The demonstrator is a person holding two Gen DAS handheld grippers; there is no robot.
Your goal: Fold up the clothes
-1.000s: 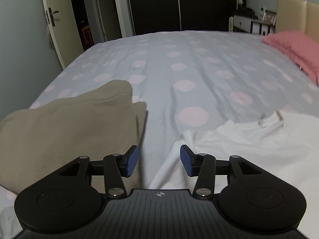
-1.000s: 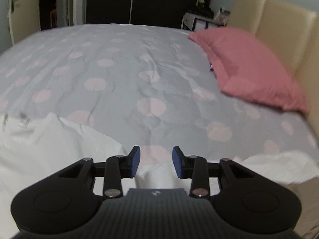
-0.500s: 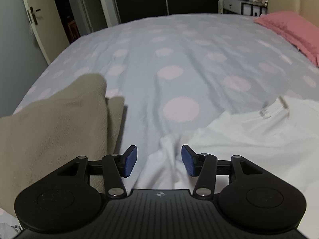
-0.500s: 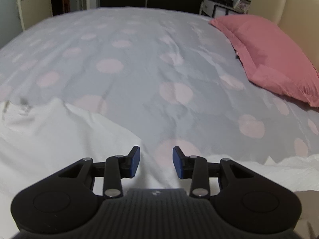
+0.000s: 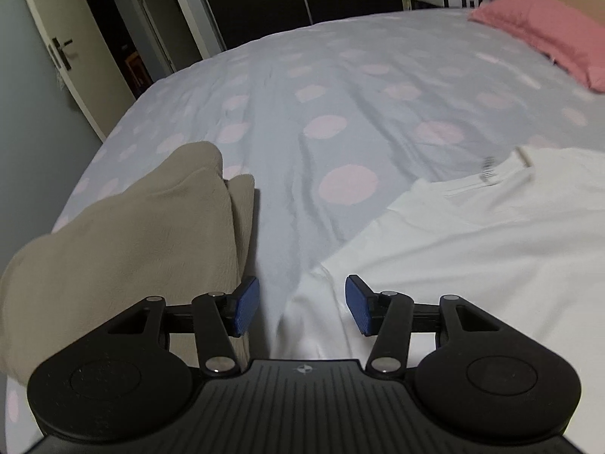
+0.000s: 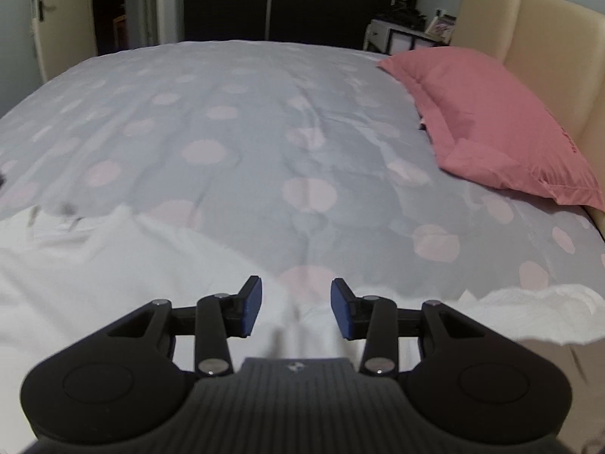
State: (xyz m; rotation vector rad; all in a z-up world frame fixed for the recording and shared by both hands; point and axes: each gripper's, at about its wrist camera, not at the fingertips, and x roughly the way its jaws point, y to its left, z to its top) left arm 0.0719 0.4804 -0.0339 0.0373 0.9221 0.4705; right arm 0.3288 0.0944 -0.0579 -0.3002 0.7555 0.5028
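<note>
A white T-shirt [image 5: 472, 249] lies spread on the spotted bedcover, its collar and label toward the far side. My left gripper [image 5: 300, 306] is open just over the shirt's left sleeve edge, which lies between and below the blue pads. In the right wrist view the same white T-shirt [image 6: 113, 265] fills the lower left, and a bunched fold of it runs under my right gripper [image 6: 295, 306], which is open with cloth beneath the gap. Neither gripper clamps the fabric.
A beige folded garment [image 5: 132, 246] lies left of the left gripper. A pink pillow [image 6: 491, 121] rests against the cream headboard [image 6: 537, 45] at right. The grey bedcover [image 6: 264, 132] with pink dots stretches ahead. A door [image 5: 56, 49] and dark wardrobe stand beyond.
Both views have shifted: the left gripper has drawn slightly nearer the shirt's sleeve edge, and the right gripper has moved over the bunched fold. Both stay open.
</note>
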